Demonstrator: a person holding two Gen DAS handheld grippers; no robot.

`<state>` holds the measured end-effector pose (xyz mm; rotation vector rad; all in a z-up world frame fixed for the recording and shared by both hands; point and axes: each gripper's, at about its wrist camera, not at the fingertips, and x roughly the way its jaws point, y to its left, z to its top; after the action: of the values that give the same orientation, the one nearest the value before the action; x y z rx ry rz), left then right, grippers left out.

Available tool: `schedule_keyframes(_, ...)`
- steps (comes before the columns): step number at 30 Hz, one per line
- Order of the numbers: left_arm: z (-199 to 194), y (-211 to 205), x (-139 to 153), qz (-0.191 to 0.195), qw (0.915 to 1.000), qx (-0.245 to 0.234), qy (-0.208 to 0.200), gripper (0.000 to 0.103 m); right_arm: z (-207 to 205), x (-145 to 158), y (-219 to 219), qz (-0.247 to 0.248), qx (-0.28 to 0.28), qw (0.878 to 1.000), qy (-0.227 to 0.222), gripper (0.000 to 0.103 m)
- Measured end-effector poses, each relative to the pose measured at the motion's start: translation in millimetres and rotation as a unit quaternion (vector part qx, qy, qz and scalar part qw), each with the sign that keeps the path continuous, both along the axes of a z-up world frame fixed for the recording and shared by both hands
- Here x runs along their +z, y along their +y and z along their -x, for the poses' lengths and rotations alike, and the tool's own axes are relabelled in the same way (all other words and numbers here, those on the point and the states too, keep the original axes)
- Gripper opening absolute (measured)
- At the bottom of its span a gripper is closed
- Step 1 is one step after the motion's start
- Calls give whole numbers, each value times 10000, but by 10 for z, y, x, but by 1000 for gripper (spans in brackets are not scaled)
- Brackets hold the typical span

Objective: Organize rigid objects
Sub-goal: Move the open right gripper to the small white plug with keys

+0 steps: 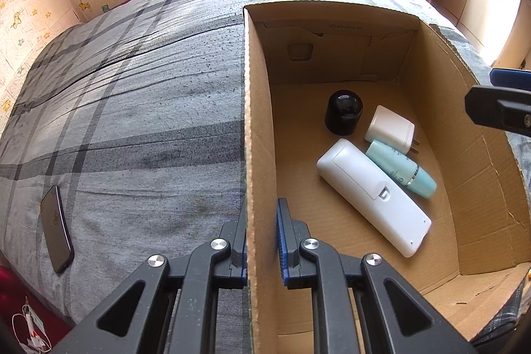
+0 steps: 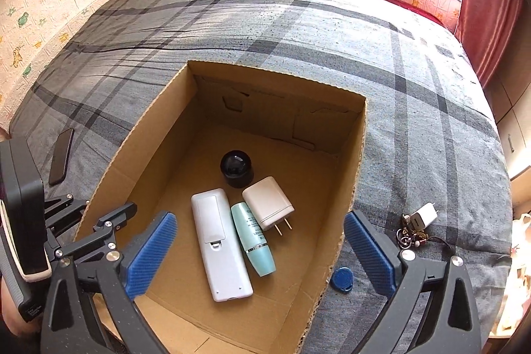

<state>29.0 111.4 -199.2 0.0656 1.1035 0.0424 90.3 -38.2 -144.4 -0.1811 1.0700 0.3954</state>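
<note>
A cardboard box [image 2: 159,135] sits open on a bed covered in a grey plaid sheet [image 2: 298,32], beneath a bright window and cartoon-patterned wall panels. The left gripper [image 1: 262,241] is clamped on the box's left wall, one blue pad inside the cardboard and the other outside it. The right gripper [image 2: 260,251] hangs above the box with its jaws spread wide and nothing between them.

On the box floor lie four items close together: a white remote [image 2: 220,241], face down with its battery cover up; a teal tube [image 2: 254,239] just beside it, touching its right edge; a white charger [image 2: 268,203] with two prongs, resting against the tube's far end; and a black round device [image 2: 236,168] standing behind them.

Outside the box, to its right on the sheet, a blue key fob [image 2: 342,278] lies near the cardboard wall, with a small white plug [image 2: 423,216] and a bunch of keys [image 2: 410,233] a little farther off. A dark phone [image 1: 56,228] lies on the sheet left of the box.
</note>
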Motion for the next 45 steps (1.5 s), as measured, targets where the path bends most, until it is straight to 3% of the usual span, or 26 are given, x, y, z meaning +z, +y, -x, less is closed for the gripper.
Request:
schedule_keyframes(13,-13,-27,6,-46,10000,-7,14,15,-67,201,-522,19,-456,9988,-149,103)
schedule_keyframes(25,-8,-32,3,-46,10000,6,12,15,-228,201,-1012,38,-997,9948,-203,103)
schedule_keyframes(34,-9,-49,0,-65,10000,-12,14,15,-409,-13,-1364,185,-1416,9897,-132,103)
schedule_keyframes(45,-39,-52,-8,-87,9999,-20,57,14,-670,-506,-1716,298,-1820,9827,182,103)
